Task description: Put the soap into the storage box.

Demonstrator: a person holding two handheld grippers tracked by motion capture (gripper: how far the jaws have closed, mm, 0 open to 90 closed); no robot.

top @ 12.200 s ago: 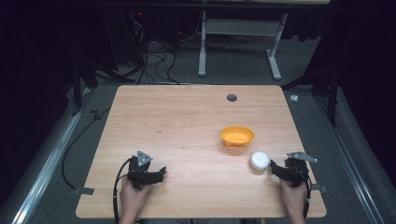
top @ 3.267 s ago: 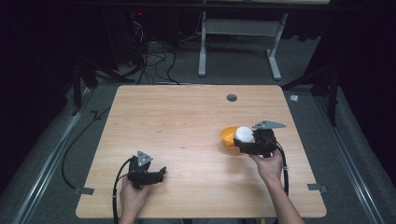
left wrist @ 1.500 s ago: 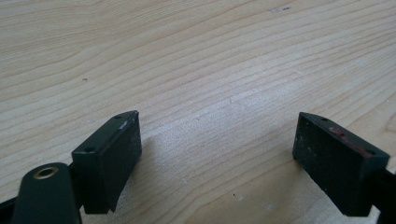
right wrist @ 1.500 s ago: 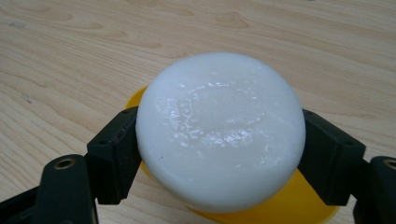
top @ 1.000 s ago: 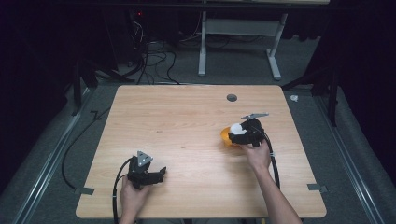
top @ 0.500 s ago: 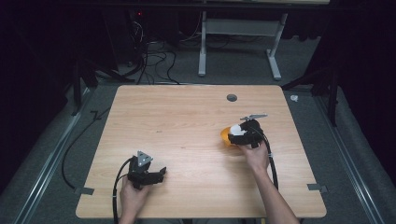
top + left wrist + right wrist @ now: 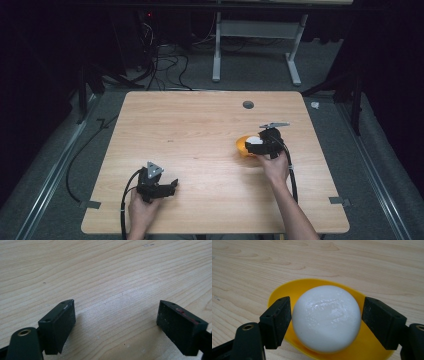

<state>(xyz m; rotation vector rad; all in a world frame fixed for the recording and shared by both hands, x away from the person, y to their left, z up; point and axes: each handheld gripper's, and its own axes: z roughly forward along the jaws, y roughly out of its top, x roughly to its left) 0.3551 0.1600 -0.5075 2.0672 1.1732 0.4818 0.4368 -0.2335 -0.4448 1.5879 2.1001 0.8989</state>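
A white ball (image 7: 325,317) sits between the jaws of my right gripper (image 7: 324,320), low inside a yellow bowl (image 7: 287,293); both pads lie against its sides. The jaws have just been closing on it. From the high view, the bowl (image 7: 242,147) stands right of the table's middle, with the ball (image 7: 255,140) and the right gripper (image 7: 252,146) at its right side. My left gripper (image 7: 172,186) rests on the wood near the front left, its jaws open over bare table (image 7: 112,290) and nothing between them (image 7: 116,327).
A dark round hole (image 7: 248,104) lies in the tabletop behind the bowl. Cables (image 7: 165,65) and a white stand's legs (image 7: 250,55) are on the floor beyond the far edge. Tape tabs (image 7: 339,201) mark the front corners.
Over the earlier frames the right gripper carried the white ball from the table's front right corner to the yellow bowl. In the last second both hands have stayed put.
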